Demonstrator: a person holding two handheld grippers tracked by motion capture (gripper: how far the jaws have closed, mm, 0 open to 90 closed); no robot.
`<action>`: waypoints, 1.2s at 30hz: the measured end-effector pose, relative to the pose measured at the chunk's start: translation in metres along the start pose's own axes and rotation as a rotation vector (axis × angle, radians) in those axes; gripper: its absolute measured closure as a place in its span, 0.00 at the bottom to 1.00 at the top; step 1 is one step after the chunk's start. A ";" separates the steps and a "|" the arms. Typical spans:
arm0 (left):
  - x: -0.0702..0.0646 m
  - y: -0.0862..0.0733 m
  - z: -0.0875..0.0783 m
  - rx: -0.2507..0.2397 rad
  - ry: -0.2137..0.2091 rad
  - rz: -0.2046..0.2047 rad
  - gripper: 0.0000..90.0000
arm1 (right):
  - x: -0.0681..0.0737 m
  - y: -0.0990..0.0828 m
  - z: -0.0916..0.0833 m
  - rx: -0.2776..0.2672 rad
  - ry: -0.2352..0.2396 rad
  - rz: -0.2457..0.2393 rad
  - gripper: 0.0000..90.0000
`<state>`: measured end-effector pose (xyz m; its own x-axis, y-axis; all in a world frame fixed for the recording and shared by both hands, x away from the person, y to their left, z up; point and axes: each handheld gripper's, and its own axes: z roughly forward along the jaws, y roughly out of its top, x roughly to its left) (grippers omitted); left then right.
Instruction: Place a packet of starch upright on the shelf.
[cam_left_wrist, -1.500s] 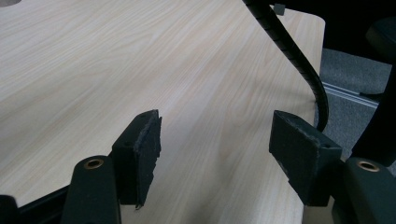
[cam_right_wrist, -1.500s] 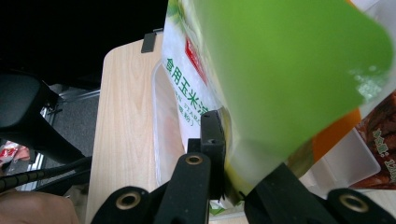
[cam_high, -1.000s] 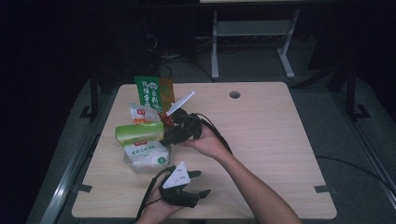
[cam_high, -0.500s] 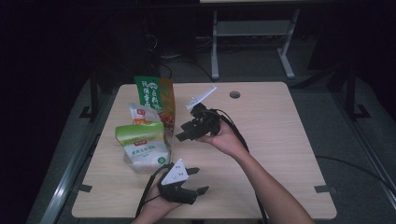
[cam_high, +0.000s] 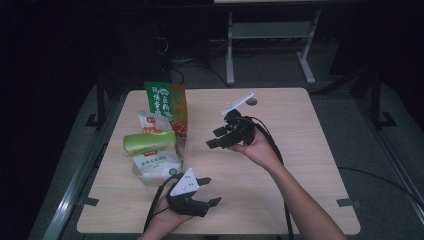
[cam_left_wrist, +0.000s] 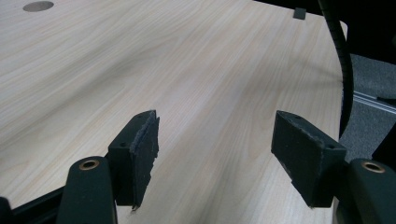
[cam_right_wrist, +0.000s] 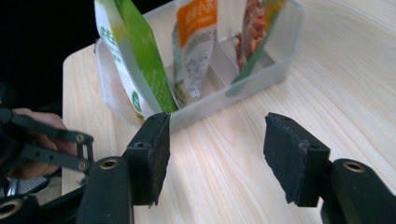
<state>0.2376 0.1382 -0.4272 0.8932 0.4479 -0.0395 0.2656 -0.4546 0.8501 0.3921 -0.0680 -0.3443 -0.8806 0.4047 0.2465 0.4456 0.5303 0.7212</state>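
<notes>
A clear plastic bin stands at the table's left and holds three snack pouches upright. They are a green-and-white pouch, an orange-and-white pouch and a tall green-and-orange bag. My right gripper hovers at mid-table to the right of the bin and points at it. Its jaws have just been opening, with nothing between them. From the right gripper I see the bin just ahead. My left gripper rests near the front edge, open and empty, over bare wood.
The wooden table has a round cable hole at its back. A black cable trails past the table's edge. The left hand with its gripper shows at the left of the right gripper view. Dark floor and a white frame lie beyond.
My right gripper has drawn back from the pouches in the bin toward the table's middle and right, and its jaws stand wider. The left gripper has stayed put.
</notes>
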 end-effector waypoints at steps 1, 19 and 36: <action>0.000 0.000 0.000 0.000 0.000 -0.002 0.35 | -0.001 -0.002 -0.003 0.003 -0.007 0.000 0.44; 0.003 0.000 0.000 -0.002 0.003 -0.011 0.35 | -0.020 -0.049 -0.039 -0.004 -0.076 0.086 0.39; 0.004 0.000 -0.002 -0.005 0.011 -0.014 0.35 | -0.019 -0.093 -0.058 0.004 -0.123 0.135 0.37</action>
<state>0.2403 0.1414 -0.4268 0.8853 0.4628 -0.0454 0.2759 -0.4442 0.8524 0.3582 -0.1687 -0.3785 -0.7865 0.5605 0.2592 0.5591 0.4678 0.6845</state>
